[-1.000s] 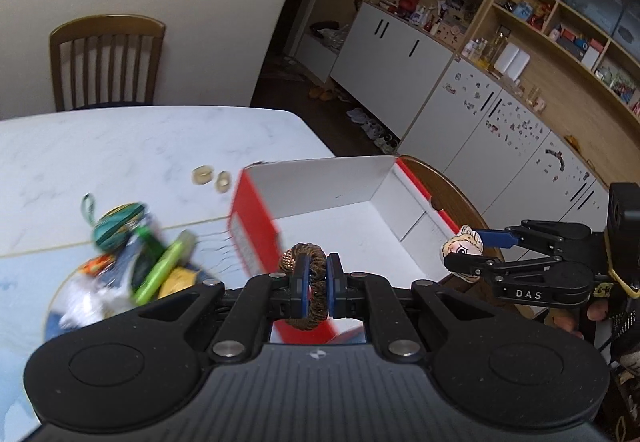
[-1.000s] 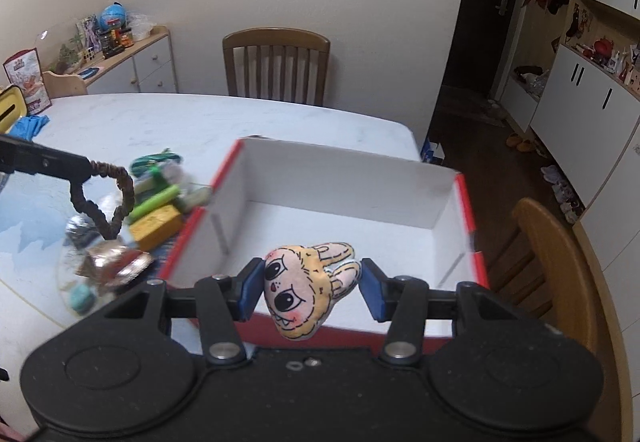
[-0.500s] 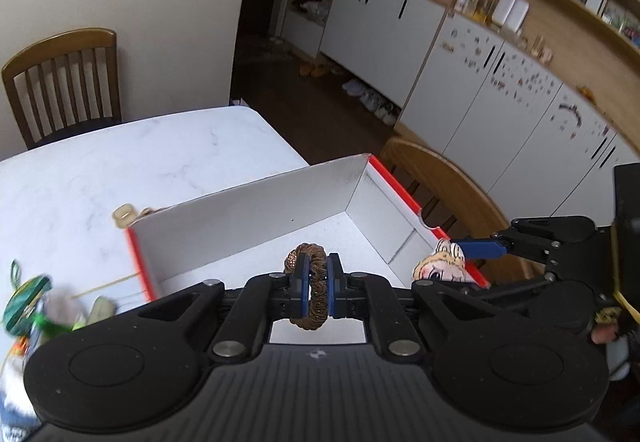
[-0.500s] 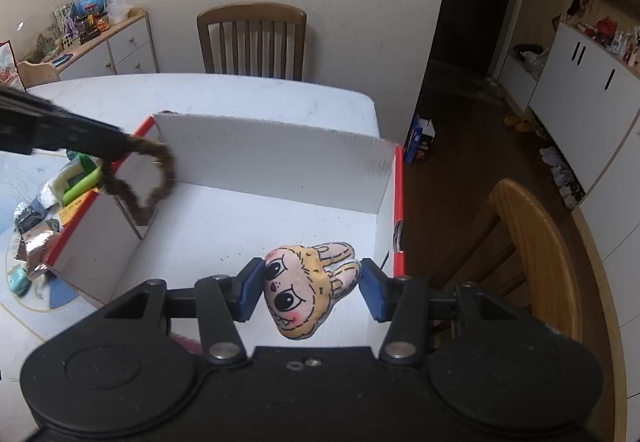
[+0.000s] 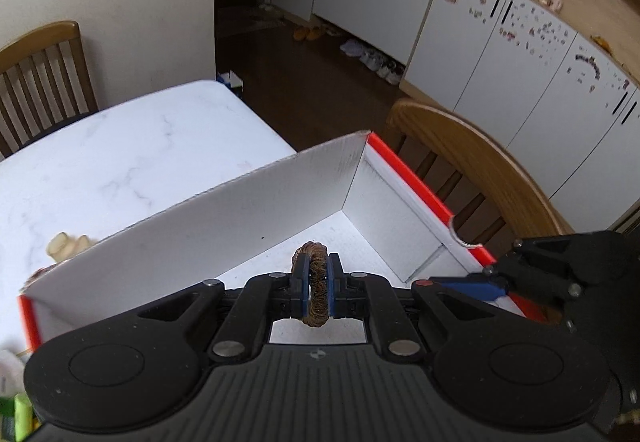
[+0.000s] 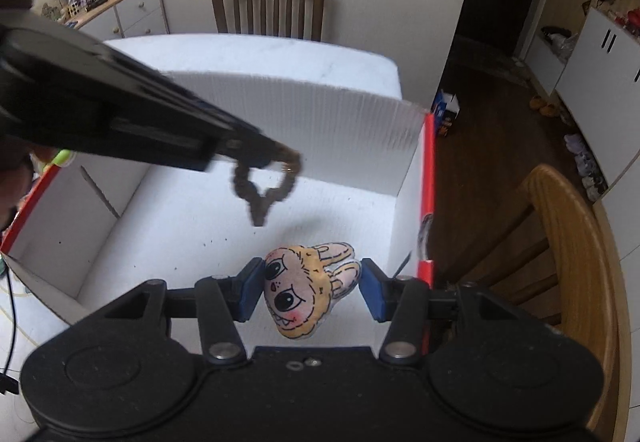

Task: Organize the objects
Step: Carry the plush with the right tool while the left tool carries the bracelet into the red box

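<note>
Hovering over the white box, the left gripper, clenched on the brown hair tie, has swung in from the clutter pile; release looks next. From the right wrist, the right gripper grasps the bunny plush above the box's near right corner, the left gripper crossing close ahead.

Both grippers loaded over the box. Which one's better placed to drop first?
Probably right: the right gripper holds the bunny plush low over the box floor. The hair tie in the left gripper hangs higher.
</note>
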Demonstrator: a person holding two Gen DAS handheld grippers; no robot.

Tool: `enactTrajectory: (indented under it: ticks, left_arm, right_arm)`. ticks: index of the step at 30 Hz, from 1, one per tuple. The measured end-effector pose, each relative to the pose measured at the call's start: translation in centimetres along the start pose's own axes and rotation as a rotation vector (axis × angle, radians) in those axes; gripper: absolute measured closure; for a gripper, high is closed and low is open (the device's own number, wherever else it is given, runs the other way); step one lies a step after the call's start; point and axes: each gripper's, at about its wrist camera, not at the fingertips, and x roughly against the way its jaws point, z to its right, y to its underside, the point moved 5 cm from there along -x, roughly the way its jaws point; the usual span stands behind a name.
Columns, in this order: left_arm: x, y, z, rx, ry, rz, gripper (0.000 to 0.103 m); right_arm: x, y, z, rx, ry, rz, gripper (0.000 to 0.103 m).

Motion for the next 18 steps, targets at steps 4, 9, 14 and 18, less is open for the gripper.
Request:
enactTrajectory:
  ticks: [4, 9, 14, 18]
  left_arm:
    - [-2.0, 0.1, 0.4, -0.007, -0.004, -0.039, 0.095]
    - [-3.7, 0.5, 0.0, 0.008, 0.002, -0.084, 0.095]
    - [-4.7, 0.8, -0.1, 0.013, 0.001, -0.115, 0.095]
    - [-4.8, 0.9, -0.2, 0.012, -0.008, -0.123, 0.095]
  right_arm:
    - [-0.5, -0.1, -0.5, 0.028, 0.002, -0.009, 0.053]
    - [-1.0, -0.2, -1.1, 0.065, 0.011, -0.015, 0.053]
    - [-0.9, -0.2, -0.9, 0.055, 0.003, -0.015, 0.053]
    - [-0.8, -0.1, -1.0, 0.071, 0.011, -0.015, 0.051]
